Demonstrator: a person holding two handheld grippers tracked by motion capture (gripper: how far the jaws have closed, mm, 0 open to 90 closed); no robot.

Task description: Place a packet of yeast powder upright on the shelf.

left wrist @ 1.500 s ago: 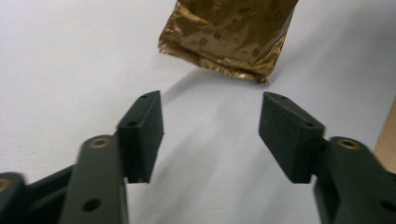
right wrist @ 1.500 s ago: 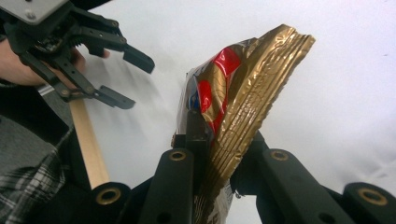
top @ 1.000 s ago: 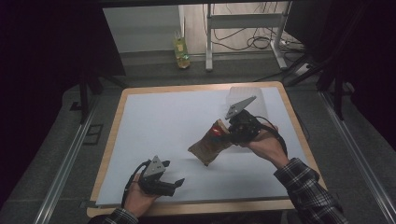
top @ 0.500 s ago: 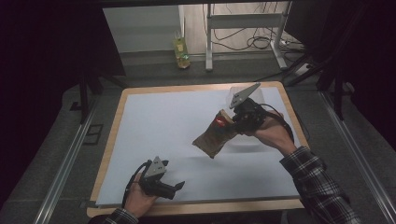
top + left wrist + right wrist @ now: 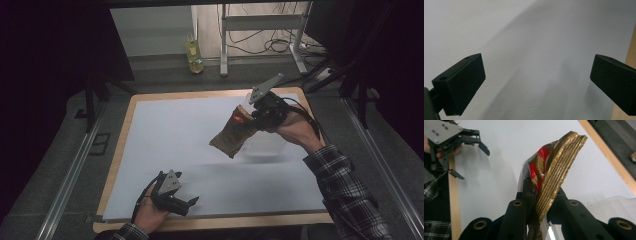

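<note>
Clamped tight between the black jaws of the right gripper (image 5: 537, 202) is the crimped seal of a gold foil snack bag with red and white panels (image 5: 550, 170), and the bag is held up off the table. No brand name or other writing can be read on the bag in either picture: only red, white and a touch of blue print are made out in the right gripper view, and a small red patch near the pinched end is seen from the high view. From the high view the right gripper (image 5: 257, 116) is seen raised over the far right part of the white sheet covering the wooden-edged table (image 5: 165, 135), with the bag (image 5: 234, 134) hanging down and to the left of it, clear of the surface. A pale translucent plastic container (image 5: 265, 147) is seen on the sheet just below the bag, though its outline is faint. The left gripper (image 5: 186, 202) is held low at the near edge of the table with its jaws spread wide and nothing between them; this wide gap is confirmed in the left gripper view (image 5: 536, 82), where bare white sheet and a strip of wooden rim are shown. The left gripper (image 5: 469, 147) is also caught farther off in the right gripper view, with a checked sleeve (image 5: 434, 192) beneath it.
</note>
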